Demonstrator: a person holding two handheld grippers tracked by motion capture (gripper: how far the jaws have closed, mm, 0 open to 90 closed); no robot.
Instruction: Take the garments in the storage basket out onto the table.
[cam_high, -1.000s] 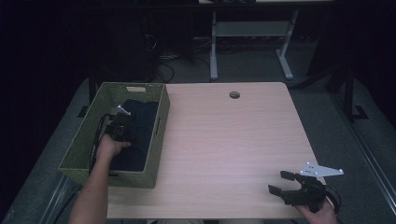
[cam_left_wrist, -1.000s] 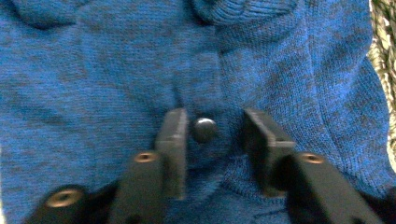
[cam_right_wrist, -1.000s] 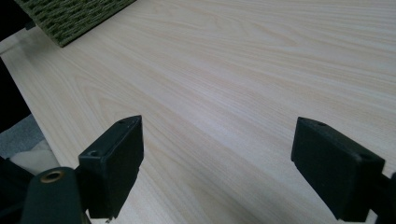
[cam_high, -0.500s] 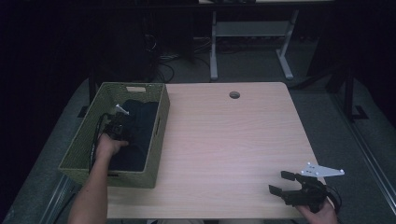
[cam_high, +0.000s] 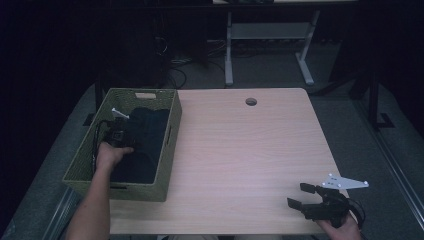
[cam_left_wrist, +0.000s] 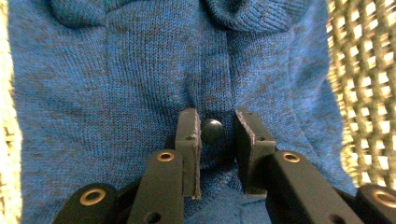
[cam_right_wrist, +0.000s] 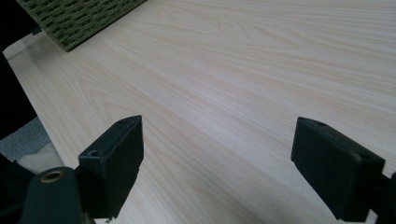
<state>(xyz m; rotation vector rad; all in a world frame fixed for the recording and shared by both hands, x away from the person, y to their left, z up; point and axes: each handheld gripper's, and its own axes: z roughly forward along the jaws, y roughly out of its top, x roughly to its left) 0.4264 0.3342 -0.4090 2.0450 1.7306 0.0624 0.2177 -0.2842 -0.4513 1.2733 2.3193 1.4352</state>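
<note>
A dark blue knitted garment (cam_high: 150, 131) lies in an olive woven basket (cam_high: 170, 134) at the table's left. My left gripper (cam_high: 126, 140) is down inside the basket on it. In the left gripper view the jaws (cam_left_wrist: 218, 140) stand narrowly apart, pinching a ridge of the knit (cam_left_wrist: 116, 84), with a small dark button (cam_left_wrist: 212, 131) against one jaw. My right gripper (cam_high: 298, 195) rests near the table's front right corner, open wide with nothing between its fingers (cam_right_wrist: 217, 158).
The light wooden table (cam_high: 240, 145) has a round cable hole (cam_high: 251, 101) near its far edge. The basket's corner (cam_right_wrist: 79, 18) lies far off in the right gripper view. Desk legs and cables stand on the dark floor behind.
</note>
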